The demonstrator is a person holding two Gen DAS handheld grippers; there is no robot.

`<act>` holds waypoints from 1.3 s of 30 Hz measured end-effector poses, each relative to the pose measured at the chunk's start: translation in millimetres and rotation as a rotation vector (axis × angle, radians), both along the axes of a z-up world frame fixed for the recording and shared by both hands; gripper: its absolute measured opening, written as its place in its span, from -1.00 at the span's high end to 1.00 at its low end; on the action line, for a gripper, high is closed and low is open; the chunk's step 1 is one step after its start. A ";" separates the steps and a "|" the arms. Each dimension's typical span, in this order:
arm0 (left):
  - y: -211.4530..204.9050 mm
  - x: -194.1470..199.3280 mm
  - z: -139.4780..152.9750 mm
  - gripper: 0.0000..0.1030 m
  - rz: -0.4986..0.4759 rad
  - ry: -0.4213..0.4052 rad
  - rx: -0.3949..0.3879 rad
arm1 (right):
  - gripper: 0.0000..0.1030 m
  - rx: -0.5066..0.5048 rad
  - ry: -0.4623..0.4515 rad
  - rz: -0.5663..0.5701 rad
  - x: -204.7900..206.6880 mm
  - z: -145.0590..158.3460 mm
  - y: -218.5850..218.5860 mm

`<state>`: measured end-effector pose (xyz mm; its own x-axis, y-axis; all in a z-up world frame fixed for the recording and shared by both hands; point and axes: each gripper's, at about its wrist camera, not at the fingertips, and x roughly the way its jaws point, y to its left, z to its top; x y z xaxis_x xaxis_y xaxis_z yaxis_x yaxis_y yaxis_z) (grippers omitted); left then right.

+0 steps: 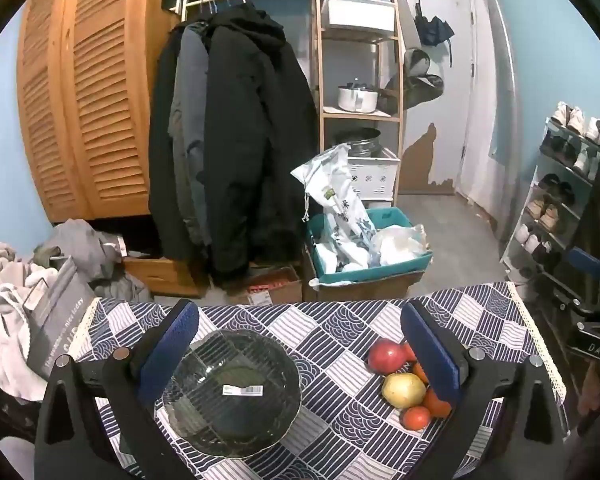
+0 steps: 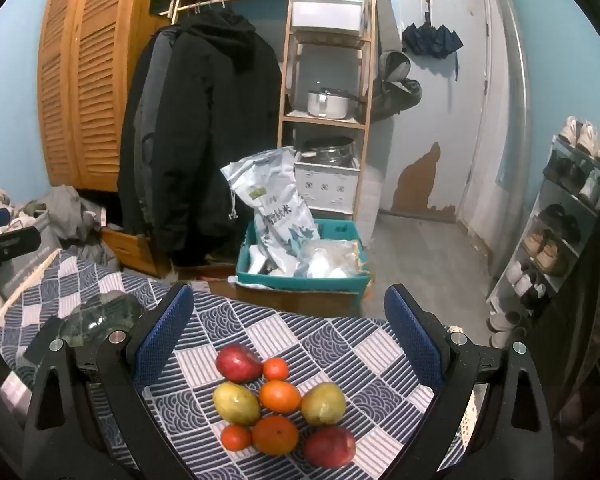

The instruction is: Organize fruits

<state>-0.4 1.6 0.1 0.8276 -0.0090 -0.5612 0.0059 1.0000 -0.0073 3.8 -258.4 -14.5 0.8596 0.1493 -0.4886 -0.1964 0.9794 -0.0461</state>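
Where a barcode sticker shows through the glass bowl [image 1: 232,392], the left gripper [image 1: 300,354] hovers, jaws spread wide. Above the fruit cluster [image 2: 280,404] on the tabletop [image 2: 340,340], the right gripper [image 2: 286,338] gapes too.

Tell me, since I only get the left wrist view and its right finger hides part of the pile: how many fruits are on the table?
Observer: Eight, clustered in the right wrist view; two are yellow-green.
Operator: How many red ones?
Observer: Two: one at the far side, one nearest the camera.
Operator: Is the right gripper holding anything?
Observer: No, the right gripper is open above the pile.
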 end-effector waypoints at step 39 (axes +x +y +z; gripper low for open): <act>-3.9 0.5 -1.5 -0.98 -0.018 -0.003 0.021 | -0.84 -0.009 0.004 -0.001 0.0 -1.1 -0.2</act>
<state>0.1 -2.3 -1.4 0.8291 -0.0122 -0.5590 0.0242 0.9996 0.0140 3.8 -258.5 -15.6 0.8577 0.1440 -0.4936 -0.1954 0.9793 -0.0537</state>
